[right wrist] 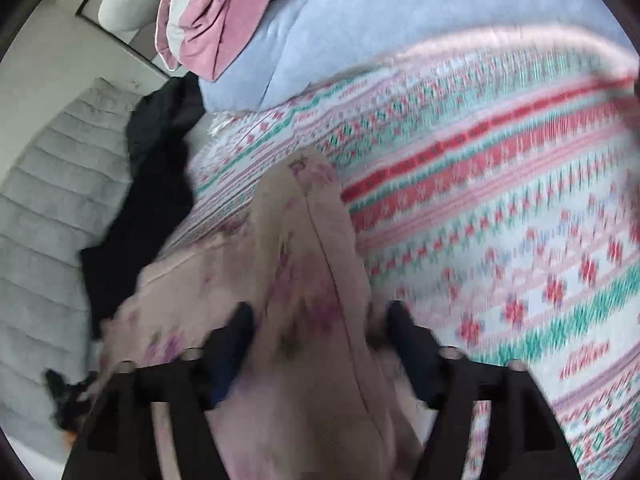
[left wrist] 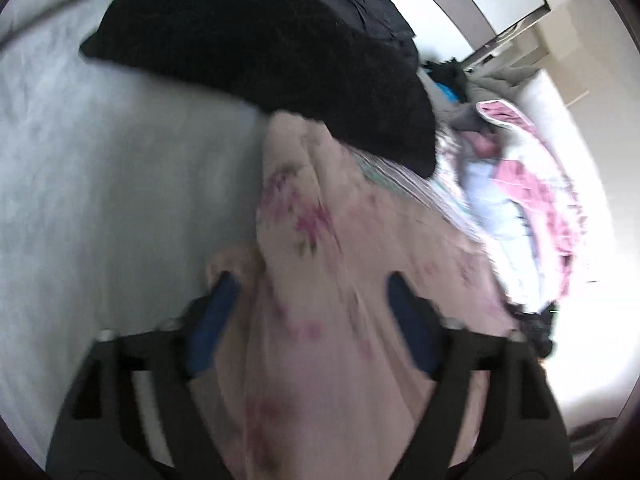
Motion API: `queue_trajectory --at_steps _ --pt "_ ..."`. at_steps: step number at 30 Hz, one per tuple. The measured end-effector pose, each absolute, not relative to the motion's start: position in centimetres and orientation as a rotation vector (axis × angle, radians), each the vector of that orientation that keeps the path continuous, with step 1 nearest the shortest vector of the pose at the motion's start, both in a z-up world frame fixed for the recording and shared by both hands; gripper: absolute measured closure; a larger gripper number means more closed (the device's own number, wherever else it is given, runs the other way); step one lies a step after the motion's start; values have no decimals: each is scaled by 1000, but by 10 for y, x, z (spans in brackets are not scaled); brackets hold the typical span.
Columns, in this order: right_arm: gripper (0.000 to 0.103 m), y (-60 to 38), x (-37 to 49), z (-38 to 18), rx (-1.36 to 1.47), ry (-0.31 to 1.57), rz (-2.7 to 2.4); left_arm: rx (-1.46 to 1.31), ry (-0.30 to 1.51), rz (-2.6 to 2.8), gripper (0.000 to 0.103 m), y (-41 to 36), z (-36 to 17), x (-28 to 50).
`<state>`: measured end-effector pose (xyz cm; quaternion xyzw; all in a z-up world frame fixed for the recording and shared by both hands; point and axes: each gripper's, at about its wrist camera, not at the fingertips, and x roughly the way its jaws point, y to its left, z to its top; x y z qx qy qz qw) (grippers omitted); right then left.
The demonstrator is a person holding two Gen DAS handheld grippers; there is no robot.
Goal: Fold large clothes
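A beige garment with pink flower print (left wrist: 316, 264) hangs between the fingers of my left gripper (left wrist: 312, 284); the jaws stand wide with cloth bunched between them, and the grip itself is hidden. The same garment (right wrist: 316, 280) also fills the gap of my right gripper (right wrist: 320, 312), whose jaws also stand apart around the cloth. Both views are motion-blurred. The garment trails over a pile of clothes.
A black fuzzy garment (left wrist: 260, 44) lies on the grey bed sheet (left wrist: 100, 168). A patterned red, green and white garment (right wrist: 500, 208), a light blue one (right wrist: 400, 20) and a pink one (right wrist: 224, 12) lie piled. A grey ribbed cushion (right wrist: 60, 208) is at left.
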<state>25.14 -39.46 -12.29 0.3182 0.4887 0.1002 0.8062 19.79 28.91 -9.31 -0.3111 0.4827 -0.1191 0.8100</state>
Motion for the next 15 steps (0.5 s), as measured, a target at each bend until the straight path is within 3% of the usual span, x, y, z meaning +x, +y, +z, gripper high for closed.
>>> queue_trajectory --at_steps 4,8,10,11,13,15 --pt "18 -410 240 -150 846 1130 320 -758 1161 -376 19 283 -121 188" --pt "15 -400 237 -166 876 1166 424 -776 1132 -385 18 274 -134 184" --pt "16 -381 240 -160 786 1181 452 -771 1110 -376 18 265 -135 184" --pt "21 -374 242 -159 754 1183 445 -769 1103 -372 20 266 -134 182" --pt "44 -366 238 -151 764 1164 450 -768 1093 -340 54 264 -132 183" --pt "55 -360 233 -138 727 1112 420 -771 1062 -317 68 262 -120 175"
